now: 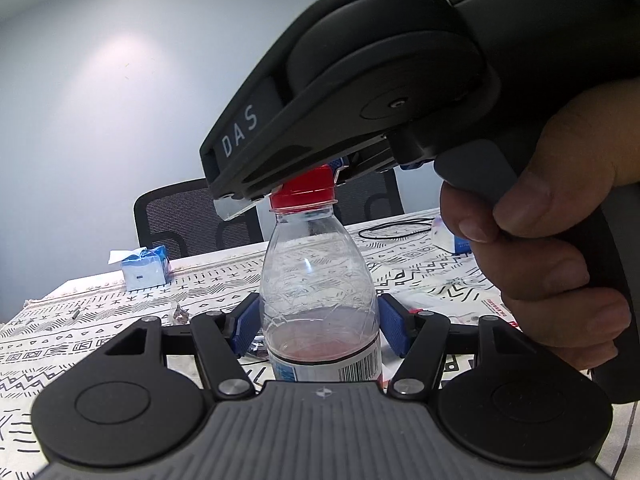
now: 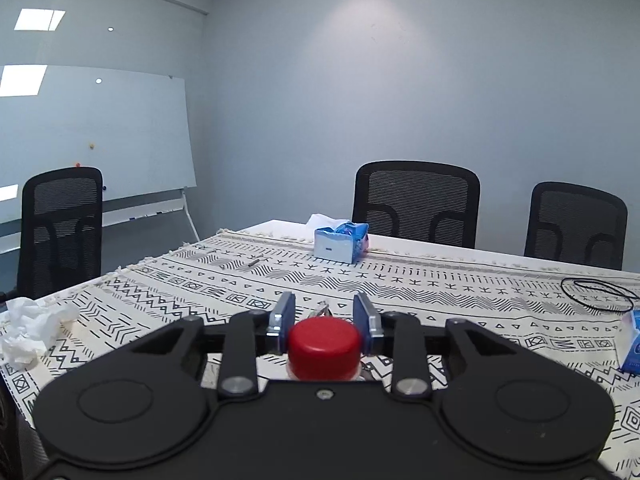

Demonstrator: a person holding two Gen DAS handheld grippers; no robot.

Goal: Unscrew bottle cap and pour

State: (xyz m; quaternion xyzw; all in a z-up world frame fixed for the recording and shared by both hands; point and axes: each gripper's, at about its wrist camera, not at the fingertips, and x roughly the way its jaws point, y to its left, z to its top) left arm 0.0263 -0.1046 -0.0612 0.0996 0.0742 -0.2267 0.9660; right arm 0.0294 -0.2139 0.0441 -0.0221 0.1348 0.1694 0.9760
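We see our left claw [image 1: 318, 326] low in the frame, its blue pads [image 1: 394, 326] pressed against both sides of a clear plastic bottle [image 1: 318, 292], which stands upright at centre. A little pinkish liquid sits near the label. The red cap [image 1: 302, 194] is on, and our right claw [image 1: 296, 190] comes in from the upper right, clamped on it; its pad contact is mostly hidden. A hand [image 1: 548, 248] wraps the right handle at the right edge. The surface has a patterned cloth [image 1: 80, 320]. A blue tissue box [image 1: 144, 270] sits mid-left, a black cable loop [image 1: 396, 230] right of the bottle, and a black chair [image 1: 188, 216] behind.
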